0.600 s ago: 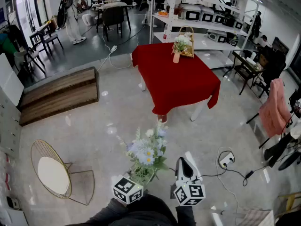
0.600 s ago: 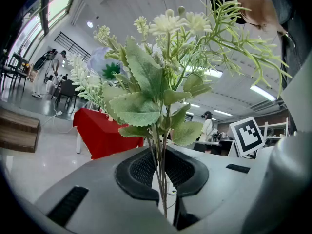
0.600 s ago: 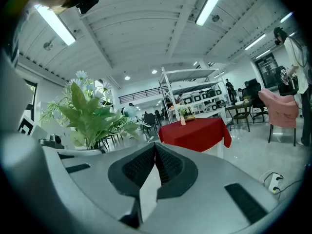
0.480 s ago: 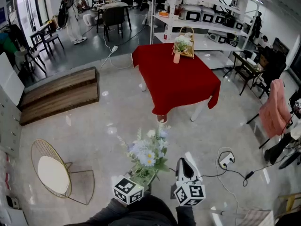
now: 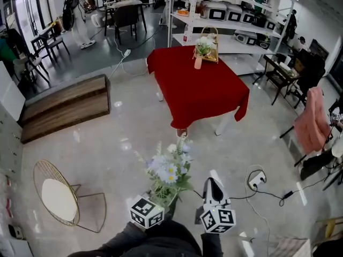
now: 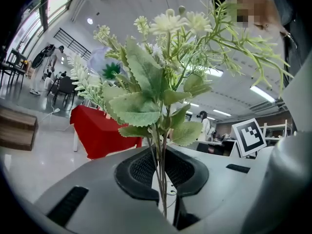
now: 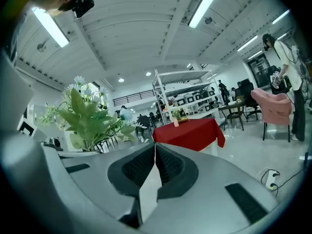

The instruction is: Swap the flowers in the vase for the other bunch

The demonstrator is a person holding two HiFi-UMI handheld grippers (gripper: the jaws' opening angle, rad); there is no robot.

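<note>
Grey floor (image 5: 107, 138), red table (image 5: 198, 90) ahead; left gripper (image 6: 162, 172) level, pinching bouquet (image 5: 169, 171); right gripper (image 7: 155, 165) level, pressed together.

Matt plastic right tongs (image 7: 155, 147), glossy floor (image 5: 134, 138)

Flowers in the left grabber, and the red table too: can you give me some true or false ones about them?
1. The left gripper is shut on the stems of a bunch of white and pale blue fake flowers with green leaves. True.
2. The right gripper holds another bunch. False: its jaws are shut together with nothing between them.
3. The table with the red cloth has nothing on it. False: a small pink vase of flowers and a wicker basket stand near its far edge.
4. The grey shiny floor lies between the grippers and the table. True.
5. The held bunch stands in the vase. False: it is in the left gripper, away from the table.
</note>
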